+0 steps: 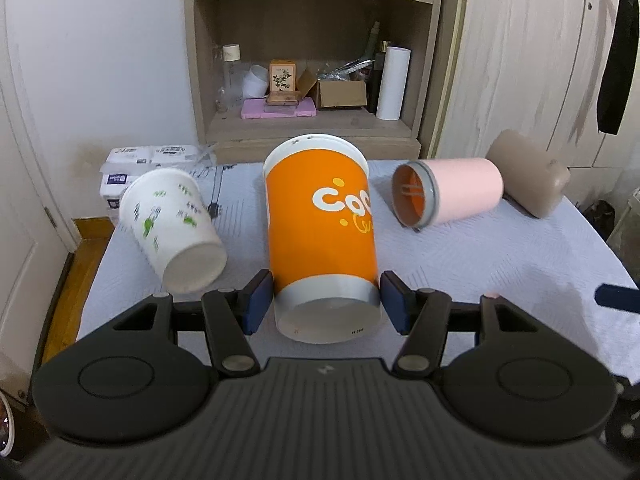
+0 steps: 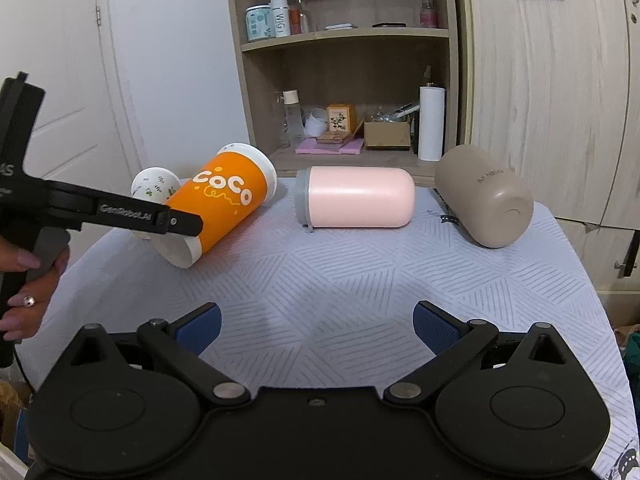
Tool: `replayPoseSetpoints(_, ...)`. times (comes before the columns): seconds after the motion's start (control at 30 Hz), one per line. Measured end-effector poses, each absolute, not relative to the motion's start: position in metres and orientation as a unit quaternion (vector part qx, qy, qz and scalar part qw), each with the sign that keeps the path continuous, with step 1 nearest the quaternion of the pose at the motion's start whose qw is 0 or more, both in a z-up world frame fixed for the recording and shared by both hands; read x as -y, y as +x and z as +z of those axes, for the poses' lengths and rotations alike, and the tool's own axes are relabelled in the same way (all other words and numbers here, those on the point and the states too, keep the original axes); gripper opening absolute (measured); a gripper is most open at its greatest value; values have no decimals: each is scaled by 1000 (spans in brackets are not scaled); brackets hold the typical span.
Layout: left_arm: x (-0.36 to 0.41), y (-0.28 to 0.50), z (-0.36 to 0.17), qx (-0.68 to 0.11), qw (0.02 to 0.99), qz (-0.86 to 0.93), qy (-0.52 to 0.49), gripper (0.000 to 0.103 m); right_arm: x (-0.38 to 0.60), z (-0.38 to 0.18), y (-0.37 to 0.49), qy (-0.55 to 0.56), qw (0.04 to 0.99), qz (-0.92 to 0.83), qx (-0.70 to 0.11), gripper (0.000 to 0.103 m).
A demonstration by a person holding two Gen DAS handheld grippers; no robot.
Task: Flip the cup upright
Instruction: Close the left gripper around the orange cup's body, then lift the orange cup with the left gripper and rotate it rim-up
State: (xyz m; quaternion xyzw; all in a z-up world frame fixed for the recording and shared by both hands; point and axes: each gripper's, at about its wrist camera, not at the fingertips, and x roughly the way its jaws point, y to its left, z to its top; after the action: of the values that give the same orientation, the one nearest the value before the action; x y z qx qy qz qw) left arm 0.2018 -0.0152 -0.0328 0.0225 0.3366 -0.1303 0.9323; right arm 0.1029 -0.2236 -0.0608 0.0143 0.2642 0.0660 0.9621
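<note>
An orange paper cup [image 1: 320, 232] with white lettering is held tilted, its base toward my left wrist camera and its rim raised toward the shelf. My left gripper [image 1: 326, 302] is shut on it near the base, blue pads on both sides. In the right wrist view the same orange cup [image 2: 224, 204] is lifted at a slant off the table, with the left gripper [image 2: 176, 222] clamped on it. My right gripper [image 2: 316, 328] is open and empty, low over the table's near part.
A white paper cup [image 1: 176, 228] with green print lies on its side at left. A pink tumbler [image 2: 356, 202] and a beige tumbler [image 2: 486, 200] lie on their sides on the patterned tablecloth [image 2: 340, 280]. A cluttered wooden shelf [image 2: 344, 92] stands behind the table.
</note>
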Motion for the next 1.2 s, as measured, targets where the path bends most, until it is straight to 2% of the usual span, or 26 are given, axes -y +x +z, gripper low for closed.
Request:
replayPoseSetpoints(0.53,18,99,-12,-336,925,-175,-20,57,214,-65,77,11,952,115,-285,103)
replayPoseSetpoints(1.2,75,103,-20,-355,908,-218,-42,57,239,-70,40,-9,949,109,-296,103)
